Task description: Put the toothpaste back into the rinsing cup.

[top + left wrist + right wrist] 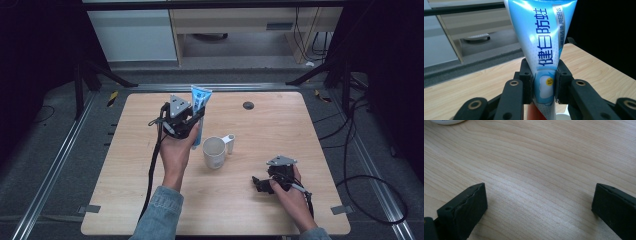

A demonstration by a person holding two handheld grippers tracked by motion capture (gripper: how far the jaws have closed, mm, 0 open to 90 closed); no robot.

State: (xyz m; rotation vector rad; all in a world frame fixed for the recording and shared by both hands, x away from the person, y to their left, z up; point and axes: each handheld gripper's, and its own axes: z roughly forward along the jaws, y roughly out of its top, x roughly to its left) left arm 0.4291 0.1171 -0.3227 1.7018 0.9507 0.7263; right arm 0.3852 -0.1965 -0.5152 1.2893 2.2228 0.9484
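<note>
While the person's left hand (176, 150) lifts its gripper above the table (140, 165), the blue toothpaste tube (200, 102) stands nearly upright in it, crimped end toward twelve o'clock and narrow end pointing down at six. My guess is that it is carried this way so it can drop cap-first into the white mug (215, 152), which sits on the table at about four o'clock from the left gripper (192, 124), near but not under it. In the left gripper view the jaws are closed hard against the tube's (544, 50) lower part, one pad on each flat side, the wide printed body fanning out above them.

The right gripper (260, 184) rests low at five o'clock from the mug, well apart. Its jaws are spread wide with bare wood between them, gripping nothing, probably waiting in reserve.
</note>
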